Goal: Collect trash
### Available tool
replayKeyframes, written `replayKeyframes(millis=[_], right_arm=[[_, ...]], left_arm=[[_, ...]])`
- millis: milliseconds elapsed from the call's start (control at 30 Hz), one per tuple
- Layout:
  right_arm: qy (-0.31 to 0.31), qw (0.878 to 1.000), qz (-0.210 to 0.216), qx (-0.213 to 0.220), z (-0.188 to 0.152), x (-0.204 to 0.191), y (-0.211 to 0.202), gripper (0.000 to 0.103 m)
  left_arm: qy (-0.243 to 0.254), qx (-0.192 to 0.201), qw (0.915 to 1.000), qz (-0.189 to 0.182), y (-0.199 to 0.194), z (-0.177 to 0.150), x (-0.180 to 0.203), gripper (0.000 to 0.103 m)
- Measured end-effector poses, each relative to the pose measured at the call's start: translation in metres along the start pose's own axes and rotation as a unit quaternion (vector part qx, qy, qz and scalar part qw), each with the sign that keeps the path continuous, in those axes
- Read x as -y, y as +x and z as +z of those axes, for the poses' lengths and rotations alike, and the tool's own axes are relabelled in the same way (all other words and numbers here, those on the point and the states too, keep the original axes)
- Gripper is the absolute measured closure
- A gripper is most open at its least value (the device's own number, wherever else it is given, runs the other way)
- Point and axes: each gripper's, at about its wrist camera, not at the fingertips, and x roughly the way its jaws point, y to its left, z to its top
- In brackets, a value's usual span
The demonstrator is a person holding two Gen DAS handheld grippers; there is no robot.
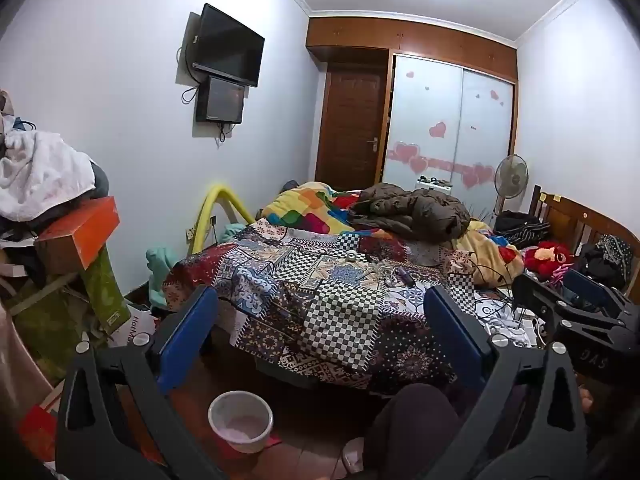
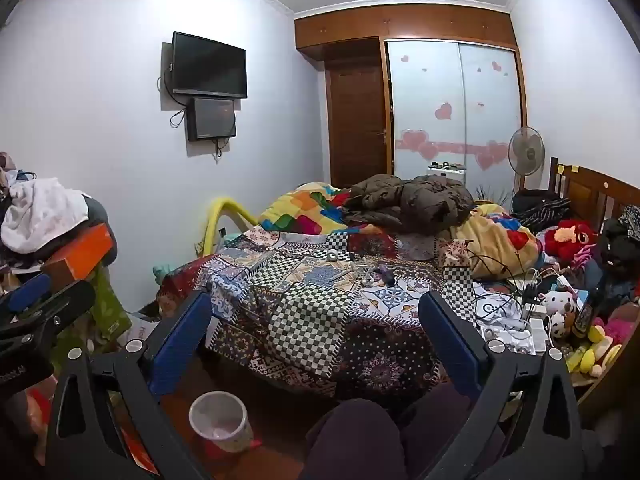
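A white waste bin (image 1: 241, 421) stands on the floor at the foot of the bed; it also shows in the right wrist view (image 2: 221, 420). Small scraps of clear wrapping and a purple item (image 1: 390, 274) lie on the patchwork bedspread (image 1: 320, 300), beside a roll of tape (image 1: 352, 257); the same scraps (image 2: 372, 274) and tape (image 2: 332, 255) show in the right wrist view. My left gripper (image 1: 320, 308) is open and empty, held above the bed's foot. My right gripper (image 2: 316, 312) is open and empty, held level beside it.
A pile of clothes and boxes (image 1: 52, 216) rises on the left. Cables, chargers and plush toys (image 2: 560, 312) crowd the bed's right side. A brown jacket (image 1: 416, 208) and blankets lie further up. My knees (image 2: 356, 436) are below. A fan (image 2: 526, 152) stands near the wardrobe.
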Motion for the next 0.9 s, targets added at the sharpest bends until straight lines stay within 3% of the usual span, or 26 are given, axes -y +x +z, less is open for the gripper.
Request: replayKeyframes(millis=[133,200,667,733,900], right_arm=[[0.002,1.000,-0.001,0.000,0.000,-0.002,0.000,0.000],[0.008,1.000,0.004,-0.002,0.000,0.000,0.001,0.000],[0.008,1.000,0.008,-0.005,-0.001,-0.003,0.006,0.000],[0.008,1.000,0.009,-0.006,-0.002,-0.005,0.006,0.000],[0.007,1.000,0.013,-0.009,-0.003,-0.005,0.005,0.000]], left_arm=[[0.005,-0.002,0.9999,0.011,0.001,-0.001,0.006,0.000],[-0.001,0.000,1.0000,-0.005,0.001,-0.002,0.002,0.000],[-0.006,-0.009,0.9999,-0.004,0.001,-0.009,0.020,0.000],[-0.011,-0.013,0.9998,-0.011,0.003,-0.005,-0.005,0.000],[-0.012,-0.015,0.9997,-0.012,0.004,-0.003,-0.006,0.000]])
